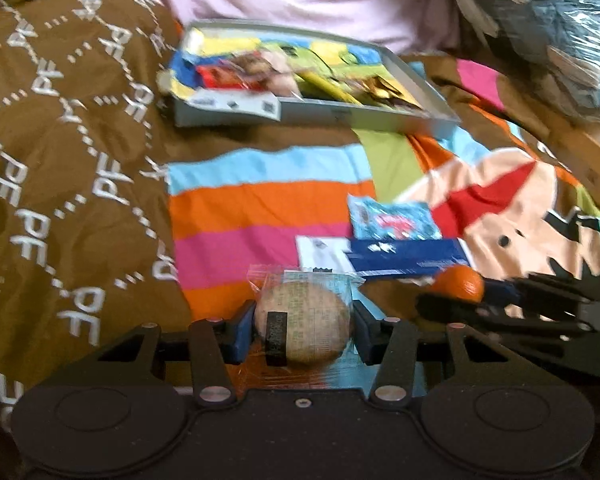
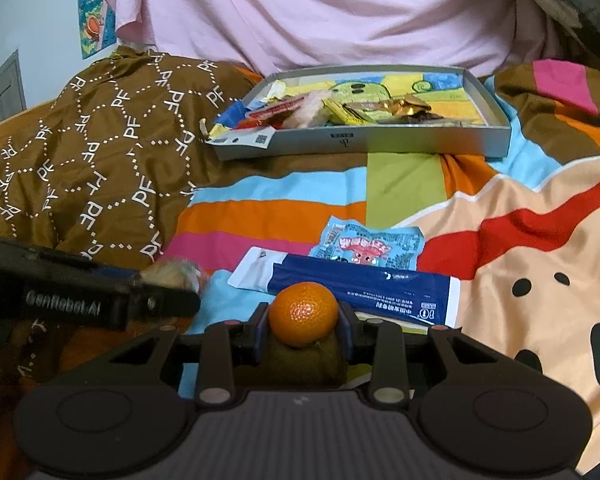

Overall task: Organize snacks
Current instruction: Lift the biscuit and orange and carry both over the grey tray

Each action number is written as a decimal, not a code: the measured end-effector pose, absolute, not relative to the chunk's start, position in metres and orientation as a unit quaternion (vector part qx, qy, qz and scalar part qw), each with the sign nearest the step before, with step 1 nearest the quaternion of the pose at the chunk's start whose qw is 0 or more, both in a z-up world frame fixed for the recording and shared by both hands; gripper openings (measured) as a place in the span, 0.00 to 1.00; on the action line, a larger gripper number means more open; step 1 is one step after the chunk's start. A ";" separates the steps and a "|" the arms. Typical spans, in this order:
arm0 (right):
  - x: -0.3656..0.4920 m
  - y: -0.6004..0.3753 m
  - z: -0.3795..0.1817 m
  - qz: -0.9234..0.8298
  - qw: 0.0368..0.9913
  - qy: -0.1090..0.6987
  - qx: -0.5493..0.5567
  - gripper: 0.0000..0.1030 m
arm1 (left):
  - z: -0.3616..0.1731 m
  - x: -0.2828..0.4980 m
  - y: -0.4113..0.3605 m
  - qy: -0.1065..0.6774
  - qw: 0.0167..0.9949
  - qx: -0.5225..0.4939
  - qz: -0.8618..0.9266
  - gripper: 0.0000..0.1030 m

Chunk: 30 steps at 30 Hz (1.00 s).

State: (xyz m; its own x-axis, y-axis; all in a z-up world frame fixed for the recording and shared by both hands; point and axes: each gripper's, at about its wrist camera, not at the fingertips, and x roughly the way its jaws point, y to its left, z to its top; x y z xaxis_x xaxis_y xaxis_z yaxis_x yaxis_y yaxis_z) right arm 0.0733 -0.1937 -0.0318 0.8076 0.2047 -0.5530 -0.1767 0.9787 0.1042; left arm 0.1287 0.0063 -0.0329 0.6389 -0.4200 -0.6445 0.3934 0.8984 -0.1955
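the left gripper point(image 1: 303, 330) is clenched on a round wrapped pastry point(image 1: 303, 326) at the bottom centre of the left wrist view, and the right gripper point(image 2: 303, 330) grips a small mandarin point(image 2: 303, 314) at the bottom centre of its own view. the grey tray point(image 2: 380, 142) of snacks sits well apart in the upper middle, on the striped bedspread point(image 2: 268, 208). a blue sachet point(image 2: 364, 284) and a light-blue candy packet point(image 2: 374, 246) lie loose between (not yet sorted). risks, as i judge them: the slick wrapper could slide between the pads, the round mandarin could roll out, and the soft bedding may tip the tray.
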 end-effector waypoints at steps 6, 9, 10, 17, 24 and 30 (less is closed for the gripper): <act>0.069 -0.193 -0.028 0.104 0.955 0.278 0.021 0.37 | -0.028 0.129 0.006 0.342 0.918 0.000 -0.203 0.49; 0.068 -0.193 -0.027 0.105 0.956 0.274 0.020 0.37 | -0.027 0.129 0.004 0.335 0.920 0.007 -0.203 0.49; 0.067 -0.193 -0.027 0.106 0.956 0.273 0.020 0.37 | -0.026 0.129 0.004 0.332 0.921 0.008 -0.203 0.49; 0.069 -0.196 -0.028 0.108 0.955 0.273 0.031 0.37 | -0.020 0.128 0.007 0.322 0.926 -0.026 -0.196 0.49; 0.073 -0.200 -0.032 0.114 0.953 0.276 0.050 0.38 | -0.019 0.130 0.007 0.318 0.926 -0.071 -0.193 0.49; 0.078 -0.205 -0.033 0.111 0.955 0.271 0.054 0.38 | -0.008 0.140 0.002 0.313 0.925 -0.095 -0.196 0.49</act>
State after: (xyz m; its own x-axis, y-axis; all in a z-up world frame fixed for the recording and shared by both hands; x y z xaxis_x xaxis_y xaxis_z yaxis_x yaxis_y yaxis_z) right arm 0.0775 -0.2051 -0.0325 0.8288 0.2411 -0.5050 -0.1830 0.9696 0.1627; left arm 0.1404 0.0024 -0.0079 0.7280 -0.4212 -0.5410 0.3021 0.9054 -0.2984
